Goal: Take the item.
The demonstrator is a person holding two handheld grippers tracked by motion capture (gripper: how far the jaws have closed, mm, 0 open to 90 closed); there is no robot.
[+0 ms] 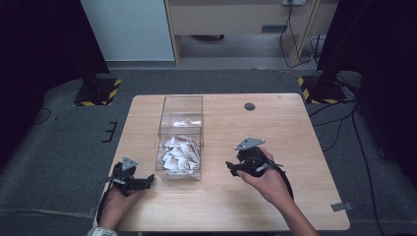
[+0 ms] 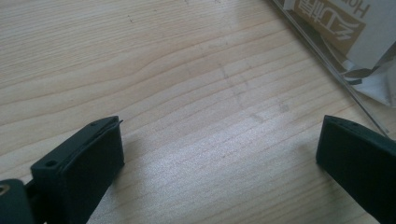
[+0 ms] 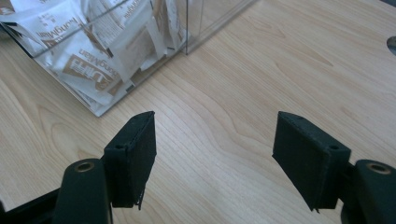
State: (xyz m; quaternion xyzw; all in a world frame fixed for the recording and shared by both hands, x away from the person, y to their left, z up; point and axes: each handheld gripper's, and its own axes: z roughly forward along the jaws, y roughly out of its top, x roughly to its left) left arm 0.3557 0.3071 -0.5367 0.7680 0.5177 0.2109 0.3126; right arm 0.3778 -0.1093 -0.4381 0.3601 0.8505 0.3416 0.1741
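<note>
A clear plastic box (image 1: 181, 110) stands on the wooden table (image 1: 275, 128), left of centre, its near half holding several white and brown sachets (image 1: 179, 155). A hand holds my left gripper (image 1: 149, 180) low at the box's front left corner, pointing right. In the left gripper view my left gripper (image 2: 219, 154) is open over bare wood, with the box edge (image 2: 327, 60) at the upper right. To the right of the box, my right gripper (image 1: 230, 167) points left. It is open and empty (image 3: 215, 144), with the sachets (image 3: 79, 60) behind the box wall (image 3: 205, 18) ahead.
A small dark round hole (image 1: 250, 106) sits in the table near the far edge. Two stands with yellow and black striped bases (image 1: 98, 91) (image 1: 319, 88) are on the carpet beyond the table. A strip of tape (image 1: 341, 206) marks the near right corner.
</note>
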